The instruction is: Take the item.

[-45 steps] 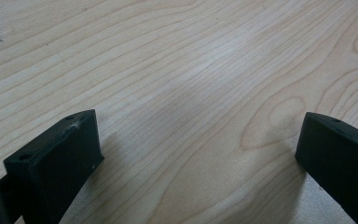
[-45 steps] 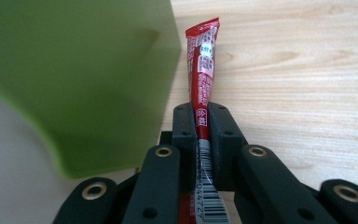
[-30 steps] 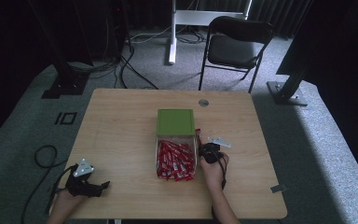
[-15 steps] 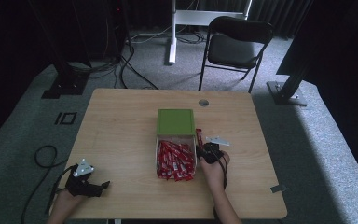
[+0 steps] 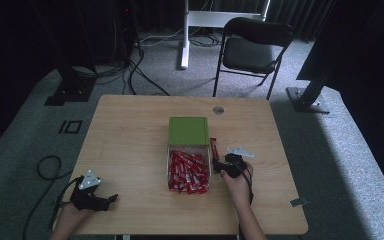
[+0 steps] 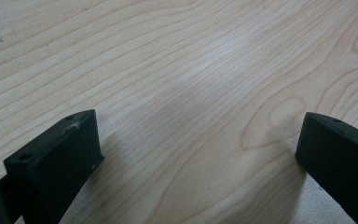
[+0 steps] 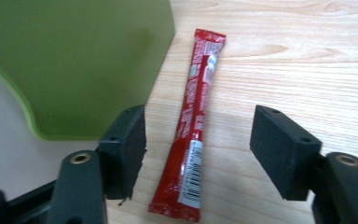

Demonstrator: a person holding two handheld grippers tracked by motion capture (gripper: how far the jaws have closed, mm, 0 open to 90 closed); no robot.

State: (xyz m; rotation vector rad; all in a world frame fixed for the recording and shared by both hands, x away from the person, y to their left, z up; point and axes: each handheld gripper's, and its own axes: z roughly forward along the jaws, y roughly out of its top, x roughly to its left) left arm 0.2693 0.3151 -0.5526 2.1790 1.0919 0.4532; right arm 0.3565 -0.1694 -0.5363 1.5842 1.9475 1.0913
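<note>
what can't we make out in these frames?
- Print on the red packet: blurred in the right gripper view.
- Count of packets in the clear bin: heaped, too small in the high view.
- Inside the green box: its top hides it.

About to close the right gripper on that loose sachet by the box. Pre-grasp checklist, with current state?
1. Right gripper open: ok, jaws spread wide.
2. Red sachet between the jaws: ok, it lies flat on the table, lengthwise between them.
3. Sachet free of the green box: ok, a gap of bare wood shows.
4. Left-hand jaw clear of the box wall: cannot tell, it sits very near the wall.
5. Jaws low enough to catch the flat sachet: cannot tell.
6. Left gripper out of the way: ok, open over bare table at the near left corner.
</note>
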